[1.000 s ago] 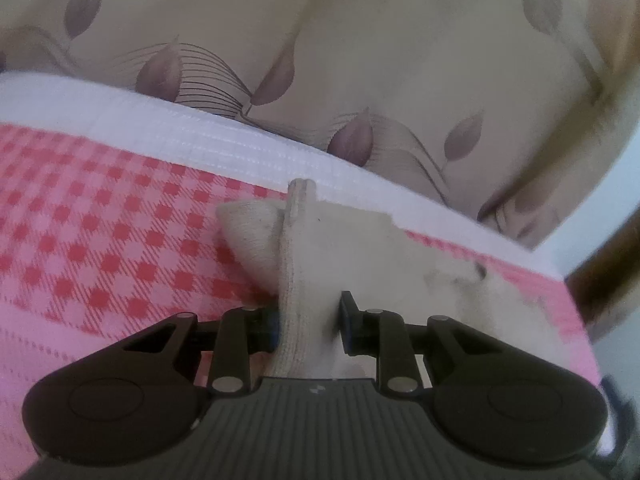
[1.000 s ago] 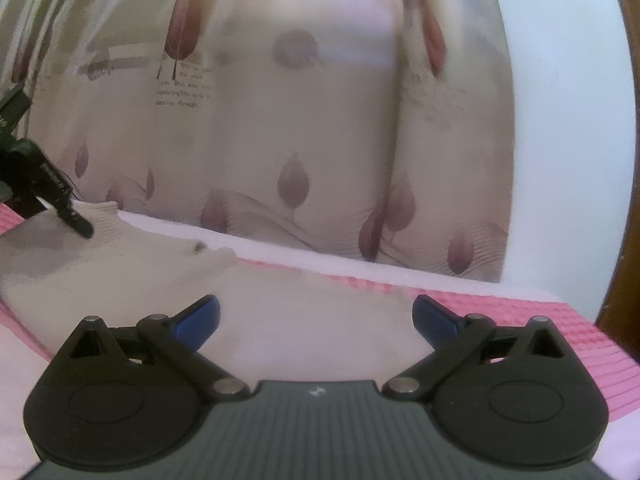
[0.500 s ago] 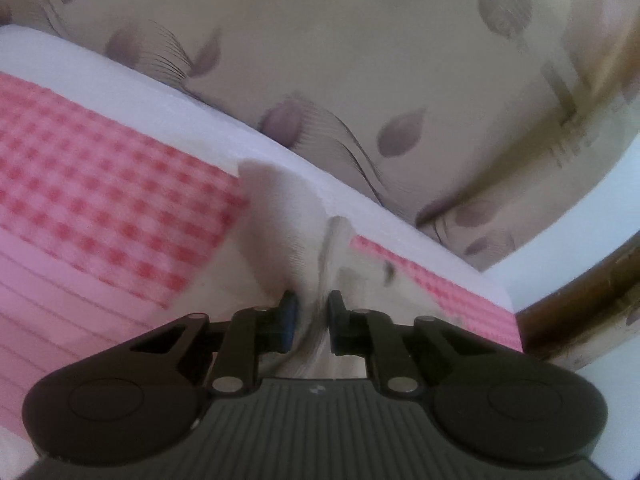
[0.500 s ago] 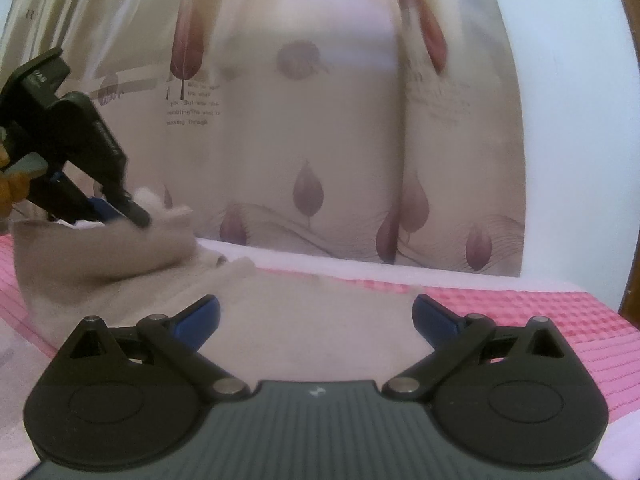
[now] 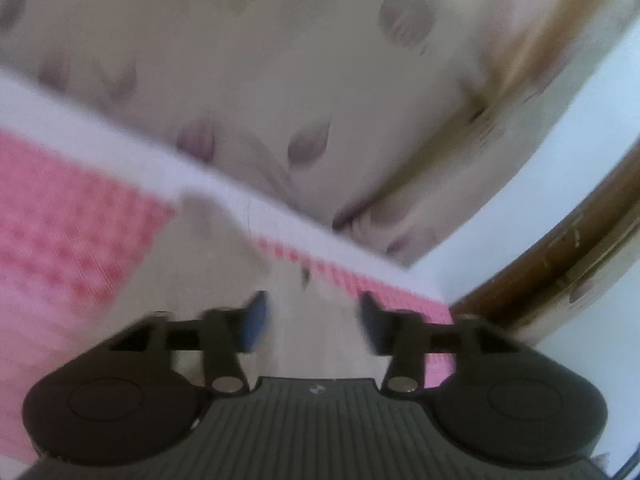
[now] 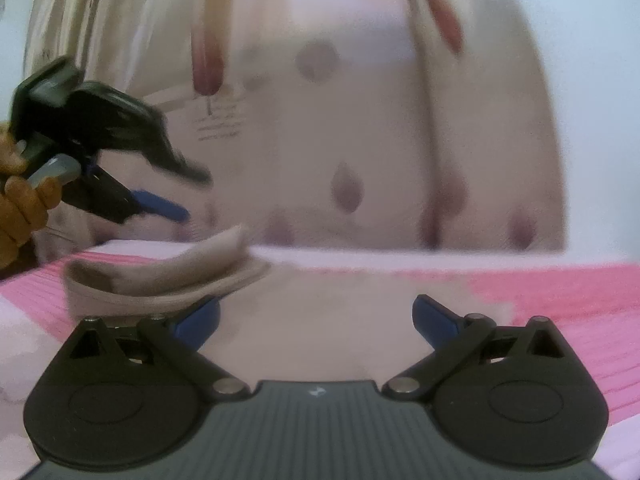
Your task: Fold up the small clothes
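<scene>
A small beige garment (image 6: 304, 320) lies on the pink checked bedspread (image 6: 560, 292), its left part folded over into a raised flap (image 6: 168, 268). In the blurred left wrist view the same garment (image 5: 224, 256) spreads below my left gripper (image 5: 314, 318), whose jaws are opening with nothing pinched between them. From the right wrist view the left gripper (image 6: 192, 196) hangs in the air just above the flap, clear of the cloth, held by a hand (image 6: 20, 208). My right gripper (image 6: 316, 320) stands wide open low over the garment's near part, holding nothing.
A beige curtain with leaf print (image 6: 340, 140) hangs behind the bed. A white sheet edge (image 5: 120, 140) borders the bedspread. A wooden frame (image 5: 580, 248) and white wall (image 6: 600, 100) stand at the right.
The left gripper carried the garment's edge up and over to the right, then let it go and its jaws spread apart. The flap now lies folded on the garment. The right gripper stayed open.
</scene>
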Demonstrator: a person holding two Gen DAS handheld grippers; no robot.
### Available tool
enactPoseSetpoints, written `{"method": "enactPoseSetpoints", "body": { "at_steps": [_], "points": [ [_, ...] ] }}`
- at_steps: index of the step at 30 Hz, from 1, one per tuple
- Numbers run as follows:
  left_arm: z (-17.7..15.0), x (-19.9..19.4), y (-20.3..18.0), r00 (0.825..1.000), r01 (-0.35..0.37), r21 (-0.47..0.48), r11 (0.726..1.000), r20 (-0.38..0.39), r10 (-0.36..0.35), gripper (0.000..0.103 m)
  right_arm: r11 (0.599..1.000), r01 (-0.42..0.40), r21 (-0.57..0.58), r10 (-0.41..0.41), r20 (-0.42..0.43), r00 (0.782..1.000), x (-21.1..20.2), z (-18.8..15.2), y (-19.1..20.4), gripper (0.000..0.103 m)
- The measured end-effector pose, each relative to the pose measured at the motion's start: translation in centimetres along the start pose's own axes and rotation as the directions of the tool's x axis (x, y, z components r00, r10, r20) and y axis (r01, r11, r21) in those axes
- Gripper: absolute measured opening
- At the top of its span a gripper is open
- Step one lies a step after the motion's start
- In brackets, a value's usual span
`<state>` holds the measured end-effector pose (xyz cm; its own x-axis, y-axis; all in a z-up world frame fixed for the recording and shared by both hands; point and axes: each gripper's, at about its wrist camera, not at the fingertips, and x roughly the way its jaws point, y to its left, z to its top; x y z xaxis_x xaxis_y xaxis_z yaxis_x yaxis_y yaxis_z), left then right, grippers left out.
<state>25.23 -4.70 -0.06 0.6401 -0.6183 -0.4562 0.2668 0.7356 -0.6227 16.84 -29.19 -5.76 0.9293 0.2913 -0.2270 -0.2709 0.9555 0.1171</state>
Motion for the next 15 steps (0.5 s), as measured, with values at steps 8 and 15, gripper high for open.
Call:
{"method": "enactPoseSetpoints", "body": {
  "at_steps": [8,15],
  "points": [
    [-5.2,-4.8,6.5,0.989,-0.038,0.147,0.988,0.144,0.017,0.081,0.749,-0.437,0.498,0.468,0.069,0.881,2.8,3.5,-0.7,0.103],
    [-8.8,-5.0,10.6,0.976,0.103,0.059,0.993,0.185,-0.112,0.080,0.568,-0.353,0.743,0.525,0.002,0.851,11.1,2.2,-0.4,0.103]
  ]
}}
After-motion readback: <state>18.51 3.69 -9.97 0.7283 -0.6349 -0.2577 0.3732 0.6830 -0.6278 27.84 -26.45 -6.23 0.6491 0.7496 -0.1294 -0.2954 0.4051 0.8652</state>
